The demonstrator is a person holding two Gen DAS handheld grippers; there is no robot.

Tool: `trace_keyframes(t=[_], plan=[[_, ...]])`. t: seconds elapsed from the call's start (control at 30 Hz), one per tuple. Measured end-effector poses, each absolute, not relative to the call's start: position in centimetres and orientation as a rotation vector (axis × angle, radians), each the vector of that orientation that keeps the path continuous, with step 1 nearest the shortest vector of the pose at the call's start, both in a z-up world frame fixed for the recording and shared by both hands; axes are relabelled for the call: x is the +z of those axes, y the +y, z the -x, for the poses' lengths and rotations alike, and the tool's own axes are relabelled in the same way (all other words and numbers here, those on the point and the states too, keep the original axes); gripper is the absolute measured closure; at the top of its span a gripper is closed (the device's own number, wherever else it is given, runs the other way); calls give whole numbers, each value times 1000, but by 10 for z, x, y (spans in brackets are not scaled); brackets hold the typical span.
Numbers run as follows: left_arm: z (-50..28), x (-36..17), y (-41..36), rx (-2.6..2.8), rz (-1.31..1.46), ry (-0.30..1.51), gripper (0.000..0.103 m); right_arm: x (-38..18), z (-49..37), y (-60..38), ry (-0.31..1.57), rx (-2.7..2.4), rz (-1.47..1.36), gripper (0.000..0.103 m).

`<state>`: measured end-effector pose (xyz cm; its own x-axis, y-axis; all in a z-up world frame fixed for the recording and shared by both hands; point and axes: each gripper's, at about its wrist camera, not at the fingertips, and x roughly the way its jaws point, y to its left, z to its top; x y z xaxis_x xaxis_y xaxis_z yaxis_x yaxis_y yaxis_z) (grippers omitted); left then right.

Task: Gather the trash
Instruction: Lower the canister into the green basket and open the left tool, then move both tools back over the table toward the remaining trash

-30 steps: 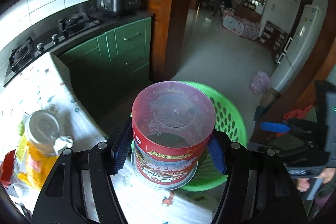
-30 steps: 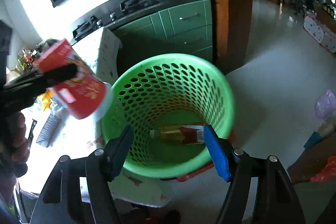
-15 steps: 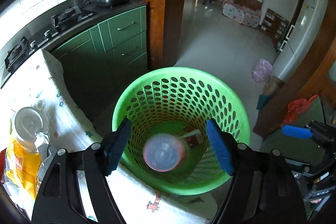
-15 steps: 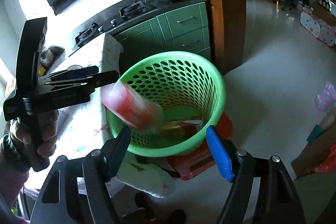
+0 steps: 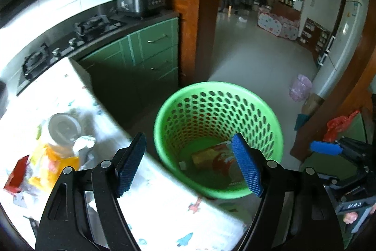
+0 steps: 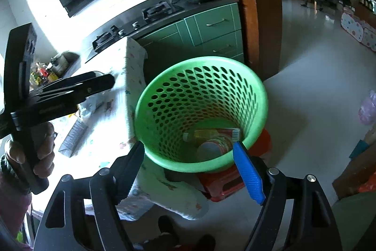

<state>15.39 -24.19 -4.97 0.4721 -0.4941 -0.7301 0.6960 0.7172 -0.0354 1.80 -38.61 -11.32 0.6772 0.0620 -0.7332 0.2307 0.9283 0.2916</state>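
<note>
**Cup and bottle lie in the green basket**

The left gripper (image 5: 188,162) hangs above the edge of the tabletop (image 5: 164,199), its fingers (image 5: 130,162) apart with nothing between them; its jaws have just been opening. Beyond them stands the green basket (image 5: 218,95) on the floor, just beside the tabletop's cloth. In its bottom lie a red cup (image 6: 212,145) on its side and a bottle (image 6: 211,132) with a yellow and red label, touching each other. The right gripper (image 6: 188,169) points down at the same basket, its fingers (image 6: 246,174) also apart and empty, its jaws likewise just opening. Under the basket, in the right wrist view, shows a red stool (image 6: 225,185). More trash waits on the tabletop at left: a yellow bag (image 5: 50,162), a clear lidded cup (image 5: 63,127) resting on it, a crumpled wrapper (image 5: 83,142) beside that. A hand (image 6: 42,147) grips the left gripper's handle. Green cabinets (image 5: 152,48) and a stove (image 5: 61,44) stand behind.
</note>
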Motion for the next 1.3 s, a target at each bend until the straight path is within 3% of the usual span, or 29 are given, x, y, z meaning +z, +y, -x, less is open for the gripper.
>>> trace_keyframes(t=[0.8,1.3], plan=[[-173,-70,-83,-434,-188,845,28,-99,-79,-316,824,117,-289,26],[-186,-108,-58,-369,-183,941,25,-96,-110,-275,842,200,-238,25]])
